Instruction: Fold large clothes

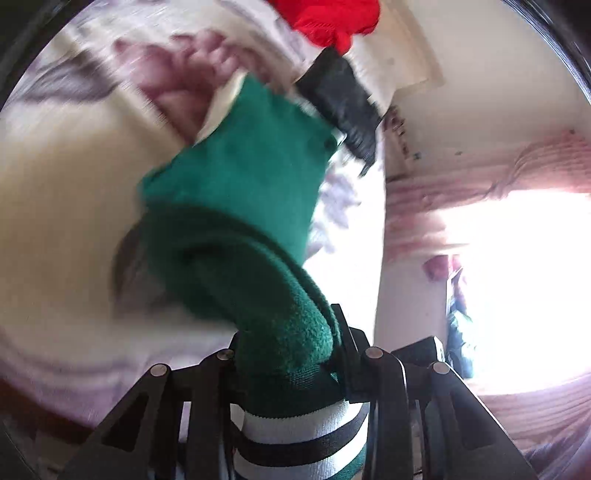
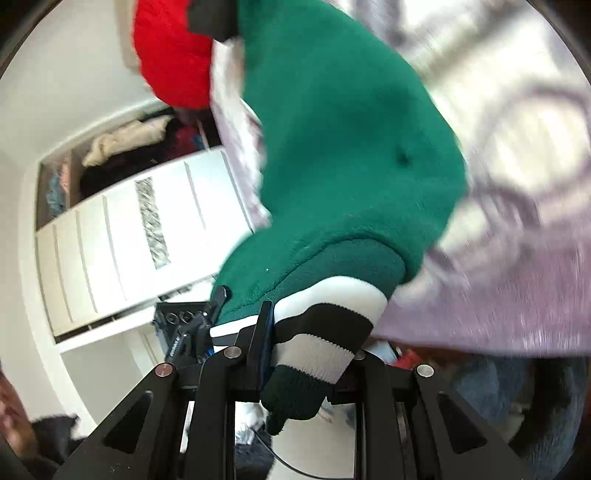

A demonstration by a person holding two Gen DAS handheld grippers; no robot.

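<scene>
A green fleece garment (image 1: 243, 192) with a black-and-white striped knit band (image 1: 299, 439) hangs stretched between my two grippers. My left gripper (image 1: 291, 354) is shut on the green fabric just above its striped band. My right gripper (image 2: 310, 343) is shut on the striped band (image 2: 325, 332) of the same green garment (image 2: 343, 140). The garment is lifted above a pale floral bedspread (image 1: 66, 206). The other gripper's black body (image 1: 340, 103) shows at the garment's far end in the left wrist view. Both views are motion-blurred.
A person's red sleeve (image 2: 173, 55) is at the top, also in the left wrist view (image 1: 328, 18). A white wardrobe with drawers (image 2: 129, 240) and open shelves of clothes stands left. A pink curtain and bright window (image 1: 509, 236) are to the right. The bedspread (image 2: 517, 221) fills the right.
</scene>
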